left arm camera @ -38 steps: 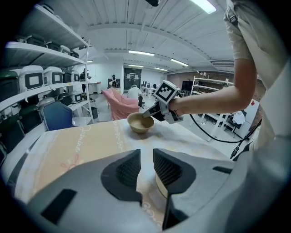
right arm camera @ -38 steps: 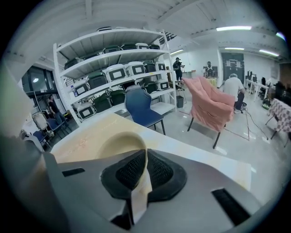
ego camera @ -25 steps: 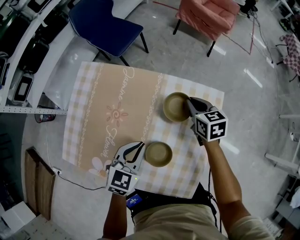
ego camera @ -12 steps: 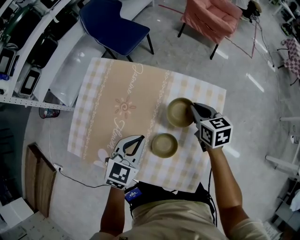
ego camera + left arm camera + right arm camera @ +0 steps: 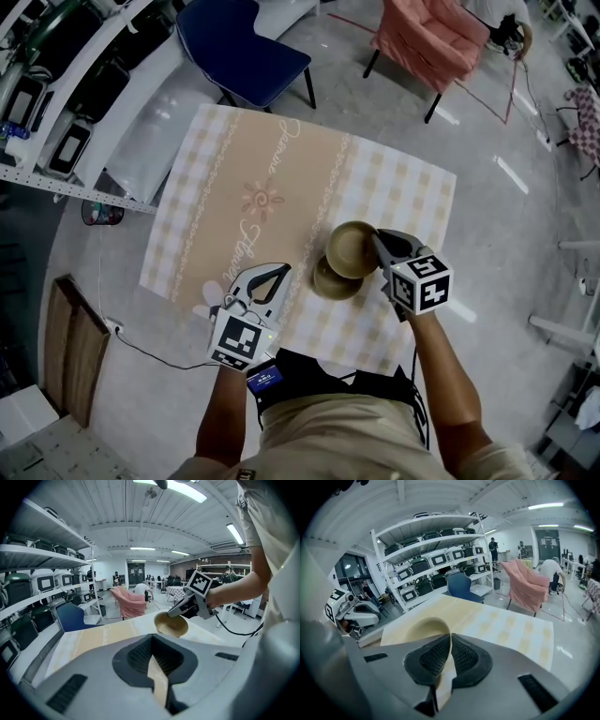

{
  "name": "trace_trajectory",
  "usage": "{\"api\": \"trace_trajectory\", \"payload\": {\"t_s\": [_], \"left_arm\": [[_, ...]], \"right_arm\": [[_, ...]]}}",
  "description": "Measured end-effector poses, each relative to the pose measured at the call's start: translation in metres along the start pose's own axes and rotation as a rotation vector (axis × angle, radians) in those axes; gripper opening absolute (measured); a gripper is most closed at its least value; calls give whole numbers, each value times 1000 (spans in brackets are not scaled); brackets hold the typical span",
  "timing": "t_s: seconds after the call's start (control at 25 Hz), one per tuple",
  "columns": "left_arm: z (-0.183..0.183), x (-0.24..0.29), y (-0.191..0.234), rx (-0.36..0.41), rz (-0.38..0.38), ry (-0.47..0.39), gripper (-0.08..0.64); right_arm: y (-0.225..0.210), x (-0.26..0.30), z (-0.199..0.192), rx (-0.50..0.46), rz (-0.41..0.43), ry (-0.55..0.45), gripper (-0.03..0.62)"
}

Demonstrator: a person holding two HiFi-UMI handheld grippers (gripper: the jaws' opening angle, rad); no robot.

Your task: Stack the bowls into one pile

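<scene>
Two bowls: our right gripper (image 5: 378, 242) pinches the raised bowl (image 5: 349, 246) by its rim, over the lower bowl (image 5: 328, 283) near the near edge of the table (image 5: 216, 187). We fear this thin hold slips or tilts. Our left gripper (image 5: 279, 272) is closed, empty.

right gripper (image 5: 376, 241) has carried the held bowl (image 5: 352, 248) over the second bowl (image 5: 332, 286), now overlapping it, left gripper (image 5: 284, 271) drawn away
</scene>
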State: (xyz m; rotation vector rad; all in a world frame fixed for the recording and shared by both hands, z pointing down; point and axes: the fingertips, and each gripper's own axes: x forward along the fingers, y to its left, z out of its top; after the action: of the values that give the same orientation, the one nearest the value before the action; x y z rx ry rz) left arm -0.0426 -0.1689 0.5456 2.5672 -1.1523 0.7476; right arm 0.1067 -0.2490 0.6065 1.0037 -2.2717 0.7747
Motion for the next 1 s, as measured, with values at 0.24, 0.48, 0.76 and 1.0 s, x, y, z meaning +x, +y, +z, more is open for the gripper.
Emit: {"api": "trace_trajectory", "payload": {"t_s": [0.24, 0.48, 0.76, 1.0], "left_arm": [[-9, -15, -3, -8, 6, -3, 6], [-22, -27, -3, -9, 14, -4, 6], [-28, -39, 0, -15, 21, -10, 6], [-32, -48, 2, -13, 21, -17, 6]], "right_arm": [[24, 4, -26, -8, 20, 43, 14], [37, 12, -48, -15, 18, 73, 14], [44, 17, -63, -29, 0, 110, 14], [46, 20, -76, -60, -36, 144, 15]]}}
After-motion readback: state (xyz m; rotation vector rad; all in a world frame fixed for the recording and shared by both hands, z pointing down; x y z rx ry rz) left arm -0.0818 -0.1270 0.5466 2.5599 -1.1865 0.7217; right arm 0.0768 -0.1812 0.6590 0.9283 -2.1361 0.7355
